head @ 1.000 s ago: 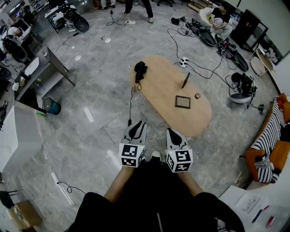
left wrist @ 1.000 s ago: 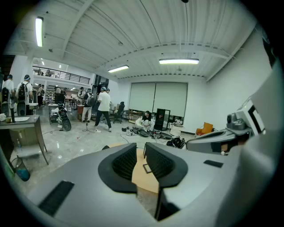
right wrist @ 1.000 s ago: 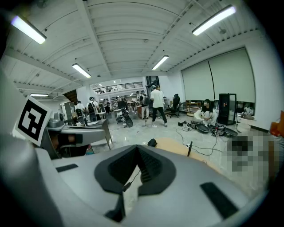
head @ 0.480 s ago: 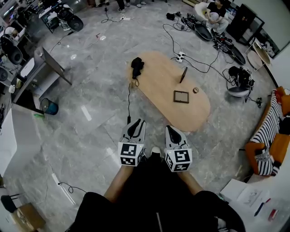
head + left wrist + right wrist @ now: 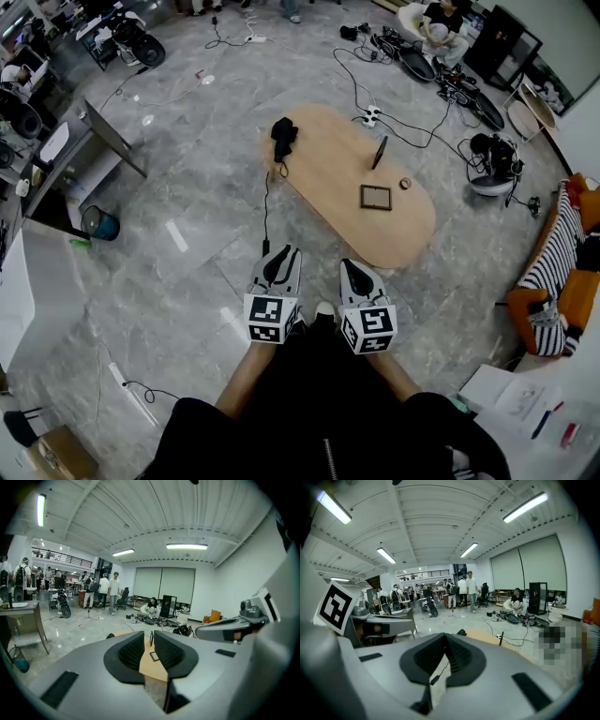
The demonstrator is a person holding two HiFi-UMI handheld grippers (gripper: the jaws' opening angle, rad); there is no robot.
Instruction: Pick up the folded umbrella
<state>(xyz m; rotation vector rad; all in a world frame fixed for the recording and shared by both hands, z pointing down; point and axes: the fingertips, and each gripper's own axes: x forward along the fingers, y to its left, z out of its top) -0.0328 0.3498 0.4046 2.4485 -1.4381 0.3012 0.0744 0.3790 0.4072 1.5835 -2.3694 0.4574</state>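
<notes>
The folded umbrella [image 5: 282, 138] is a black bundle lying at the far left end of an oval wooden table [image 5: 328, 169]. It also shows small and dark in the left gripper view [image 5: 110, 635] and the right gripper view [image 5: 461, 632]. Both grippers hang over the floor, well short of the table's near end. My left gripper [image 5: 274, 270] [image 5: 149, 638] has a narrow gap between its jaws with nothing in it. My right gripper [image 5: 357, 275] [image 5: 444, 637] has its tips touching and holds nothing.
On the table lie a dark square frame [image 5: 375, 197], an upright dark slab [image 5: 379, 153] and a small ring [image 5: 405, 184]. A black cable [image 5: 267, 211] runs across the floor. A grey desk [image 5: 89, 141] and blue bin [image 5: 101, 223] stand left, a striped sofa [image 5: 553, 281] right.
The table and umbrella have slid a little up and left in the head view. Both grippers keep their places in front of me, and their jaws look unchanged.
</notes>
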